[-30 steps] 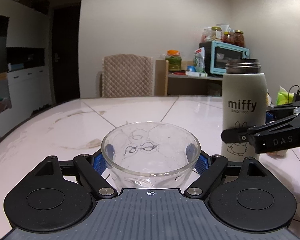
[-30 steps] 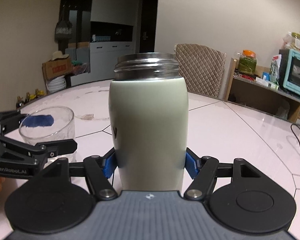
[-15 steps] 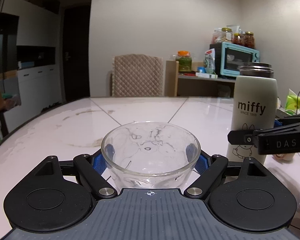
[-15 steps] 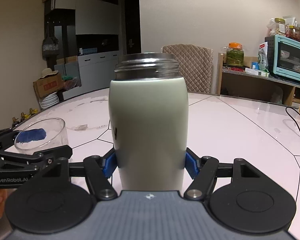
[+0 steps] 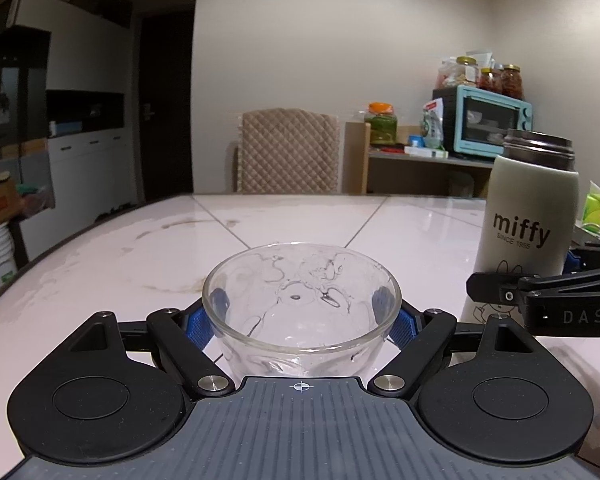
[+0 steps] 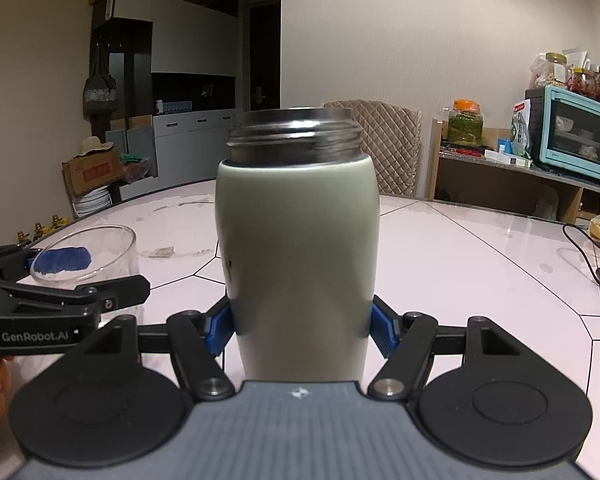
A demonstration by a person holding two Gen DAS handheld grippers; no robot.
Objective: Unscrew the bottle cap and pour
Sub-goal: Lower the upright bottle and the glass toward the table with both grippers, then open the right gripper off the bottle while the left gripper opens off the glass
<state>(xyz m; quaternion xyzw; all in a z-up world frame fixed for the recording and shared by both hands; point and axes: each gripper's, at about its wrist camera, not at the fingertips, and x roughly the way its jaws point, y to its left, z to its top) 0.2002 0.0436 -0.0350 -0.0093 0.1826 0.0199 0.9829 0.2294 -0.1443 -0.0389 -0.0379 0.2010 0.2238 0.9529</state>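
While the white bench [image 5: 400, 224] carries both vessels, the uncapped cream bottle [image 6: 298, 256] stands upright, right gripper [image 6: 300, 326] fingers pinching its lower body. Left of the bottle, left gripper [image 5: 302, 320] fingers pinch the glass cup [image 5: 300, 304].

The table [image 5: 420, 224] is white and shiny, with thin dark lines and some faint stains. A glass [image 5: 301, 312] and a bottle [image 5: 524, 224] are on it. A black cable [image 6: 580, 248] lies near its right edge.
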